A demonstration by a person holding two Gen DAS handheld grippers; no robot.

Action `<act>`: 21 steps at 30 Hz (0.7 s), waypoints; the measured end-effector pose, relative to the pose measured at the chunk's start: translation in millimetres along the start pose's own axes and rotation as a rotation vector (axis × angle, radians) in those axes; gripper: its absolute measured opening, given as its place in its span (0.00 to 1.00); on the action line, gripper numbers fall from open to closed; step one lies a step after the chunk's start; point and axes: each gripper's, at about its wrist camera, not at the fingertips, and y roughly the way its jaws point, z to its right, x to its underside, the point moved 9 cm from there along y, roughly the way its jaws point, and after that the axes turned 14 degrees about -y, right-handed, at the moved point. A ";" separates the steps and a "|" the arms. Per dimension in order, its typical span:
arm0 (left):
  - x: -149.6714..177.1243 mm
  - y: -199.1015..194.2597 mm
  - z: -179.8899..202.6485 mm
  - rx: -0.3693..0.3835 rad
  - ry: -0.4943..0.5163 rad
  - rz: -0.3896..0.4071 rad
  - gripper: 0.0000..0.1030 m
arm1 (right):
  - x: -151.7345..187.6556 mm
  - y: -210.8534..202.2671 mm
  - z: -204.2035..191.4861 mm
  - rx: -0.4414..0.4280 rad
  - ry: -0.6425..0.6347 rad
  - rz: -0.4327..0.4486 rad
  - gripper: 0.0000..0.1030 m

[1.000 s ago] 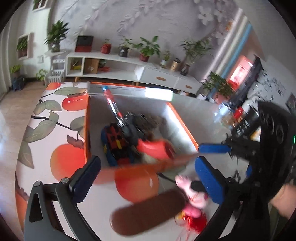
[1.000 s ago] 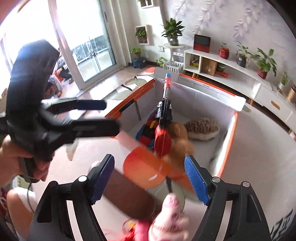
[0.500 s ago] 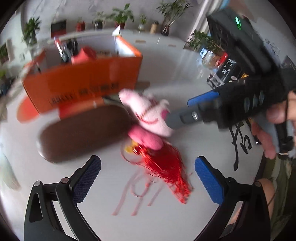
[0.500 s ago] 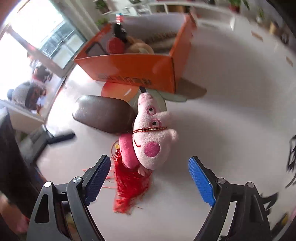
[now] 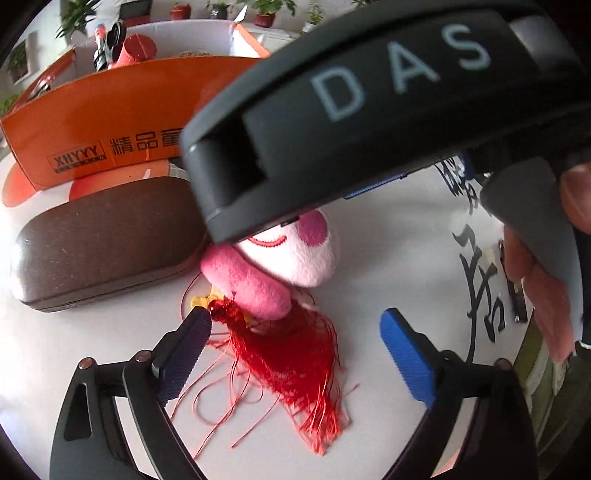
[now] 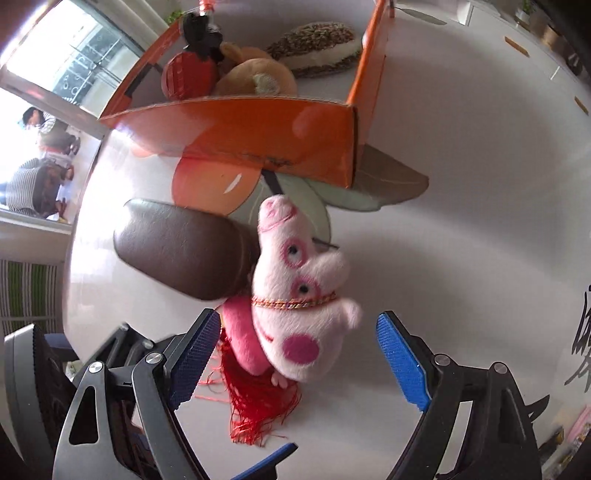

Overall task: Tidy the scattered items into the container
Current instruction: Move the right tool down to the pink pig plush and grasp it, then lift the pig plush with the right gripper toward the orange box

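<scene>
One pig plush (image 6: 299,314), one brown case (image 6: 184,251) outside box (image 6: 258,140).

Potted plants (image 5: 264,9) line a white shelf, and two people (image 6: 40,155) sit outside the window (image 6: 74,66).

bright window (image 6: 70,62), potted plants (image 5: 266,9), white shelf (image 5: 207,26)

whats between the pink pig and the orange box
Bare table with a printed leaf and fruit pattern, nothing else; the pig's snout points at the box. The right wrist view shows it; the brown case lies beside the pig.
</scene>
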 end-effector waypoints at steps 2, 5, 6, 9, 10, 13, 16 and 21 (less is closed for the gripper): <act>-3.5 2.9 -1.4 0.005 -0.017 0.001 0.77 | -2.8 2.6 3.8 -0.017 0.004 -0.013 0.78; -7.7 4.8 -5.4 -0.005 -0.016 0.017 0.55 | -3.1 7.3 5.5 -0.055 0.017 -0.013 0.64; -9.3 4.5 -6.9 -0.013 -0.011 0.028 0.51 | -2.8 9.3 6.8 -0.059 0.018 -0.014 0.61; -13.3 4.3 -10.4 -0.009 -0.016 0.032 0.35 | -1.1 11.5 13.1 -0.070 0.035 -0.012 0.51; -14.9 4.0 -11.9 -0.006 -0.022 0.031 0.32 | 0.2 11.8 13.9 -0.077 0.041 -0.016 0.50; -15.7 3.0 -14.0 -0.008 -0.030 0.037 0.27 | 7.0 14.1 14.4 -0.069 0.033 -0.043 0.46; -13.6 1.6 -14.3 -0.021 -0.025 0.047 0.22 | 12.2 9.6 8.6 -0.053 0.023 -0.063 0.41; -10.8 0.8 -16.6 -0.032 -0.014 0.053 0.20 | 23.0 6.9 9.3 -0.062 0.037 -0.072 0.34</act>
